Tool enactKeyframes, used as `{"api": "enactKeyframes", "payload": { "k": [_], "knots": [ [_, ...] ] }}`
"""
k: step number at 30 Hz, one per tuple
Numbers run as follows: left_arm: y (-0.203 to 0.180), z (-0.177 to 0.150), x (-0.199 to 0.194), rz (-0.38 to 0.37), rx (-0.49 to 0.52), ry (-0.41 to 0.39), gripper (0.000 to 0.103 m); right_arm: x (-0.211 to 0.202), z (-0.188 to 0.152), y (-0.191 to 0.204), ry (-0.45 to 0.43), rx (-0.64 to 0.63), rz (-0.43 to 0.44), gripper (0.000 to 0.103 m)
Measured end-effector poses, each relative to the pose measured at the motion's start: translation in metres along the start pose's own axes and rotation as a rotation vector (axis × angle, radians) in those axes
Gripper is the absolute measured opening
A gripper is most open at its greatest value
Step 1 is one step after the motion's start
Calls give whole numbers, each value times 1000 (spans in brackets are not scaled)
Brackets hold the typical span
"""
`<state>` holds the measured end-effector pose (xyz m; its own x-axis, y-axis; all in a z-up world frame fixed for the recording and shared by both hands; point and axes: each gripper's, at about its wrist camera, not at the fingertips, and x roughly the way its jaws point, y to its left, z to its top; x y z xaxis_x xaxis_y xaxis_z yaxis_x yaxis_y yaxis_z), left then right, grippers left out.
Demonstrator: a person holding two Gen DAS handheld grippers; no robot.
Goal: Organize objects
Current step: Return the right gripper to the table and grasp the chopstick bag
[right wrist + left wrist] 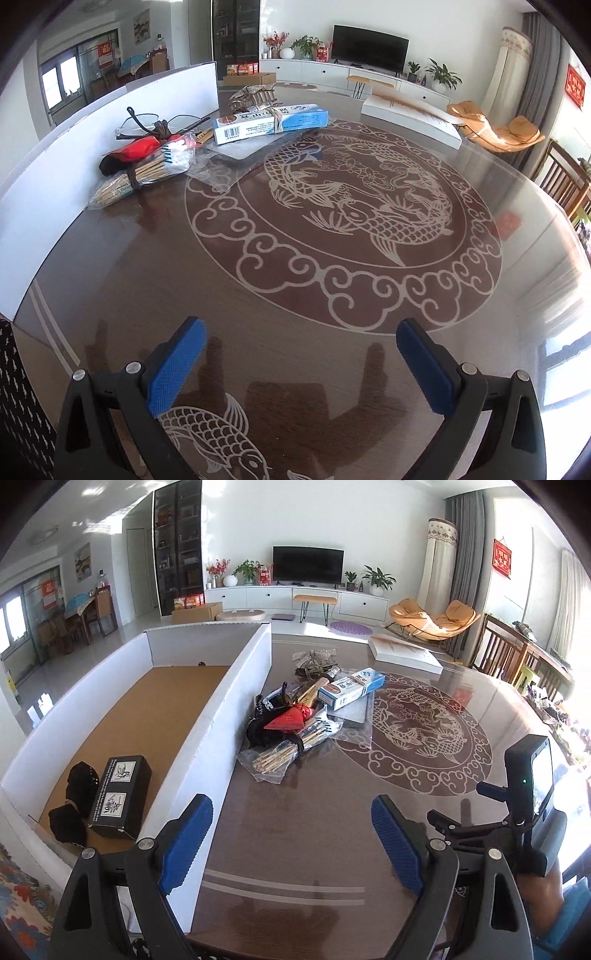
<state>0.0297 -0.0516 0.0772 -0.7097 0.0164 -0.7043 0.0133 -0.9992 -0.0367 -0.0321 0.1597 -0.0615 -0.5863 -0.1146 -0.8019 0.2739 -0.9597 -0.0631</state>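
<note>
A pile of small objects lies on the dark table beside a white cardboard box (236,701): a blue-white toothpaste carton (351,690) (271,122), a red packet (291,720) (138,147), bagged wooden sticks (275,757) (147,173), glasses (159,123) and a flat clear bag (236,155). Inside the box lie a black carton (120,797) and black cloth items (74,805). My left gripper (291,834) is open and empty above the table, next to the box wall. My right gripper (301,363) is open and empty, low over the table; its body shows in the left wrist view (528,812).
A white flat box (404,653) (410,114) lies at the table's far side. The table (332,295) has a fish pattern under glass. Wooden chairs (506,653) stand at the right. The living room lies beyond.
</note>
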Motion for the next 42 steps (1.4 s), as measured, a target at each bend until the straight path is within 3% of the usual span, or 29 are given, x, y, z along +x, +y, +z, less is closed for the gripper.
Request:
{"api": "enactKeyframes", "payload": {
  "k": [3, 10, 14, 19, 26, 29, 33, 35, 39, 41, 42],
  "knots": [
    [-16, -17, 29, -26, 22, 71, 88, 7, -3, -3, 14, 16, 0, 103],
    [-40, -63, 80, -7, 99, 178, 90, 10, -3, -9, 15, 63, 16, 103],
    [-40, -67, 77, -14, 120, 140, 91, 9, -4, -8, 15, 66, 16, 103],
    [-29, -66, 81, -13, 89, 147, 103, 9, -4, -8, 15, 66, 16, 103],
    [-26, -65, 81, -12, 90, 132, 103, 12, 0, -8, 37, 57, 24, 103],
    [-26, -65, 81, -15, 91, 130, 103, 20, 28, 6, 80, 9, 82, 100],
    [-26, -65, 82, -15, 92, 127, 103, 16, 95, 57, -27, -134, 219, 98],
    [-26, -64, 82, -16, 92, 125, 103, 23, 130, 91, -37, -234, 268, 98],
    [-26, -64, 83, -16, 93, 121, 103, 64, 177, 149, 51, -339, 315, 92],
    [-26, -65, 83, -16, 91, 119, 103, 90, 179, 169, 145, -384, 352, 78],
    [-25, -65, 83, -15, 90, 120, 103, 93, 175, 177, 140, -429, 332, 78]
  ]
}}
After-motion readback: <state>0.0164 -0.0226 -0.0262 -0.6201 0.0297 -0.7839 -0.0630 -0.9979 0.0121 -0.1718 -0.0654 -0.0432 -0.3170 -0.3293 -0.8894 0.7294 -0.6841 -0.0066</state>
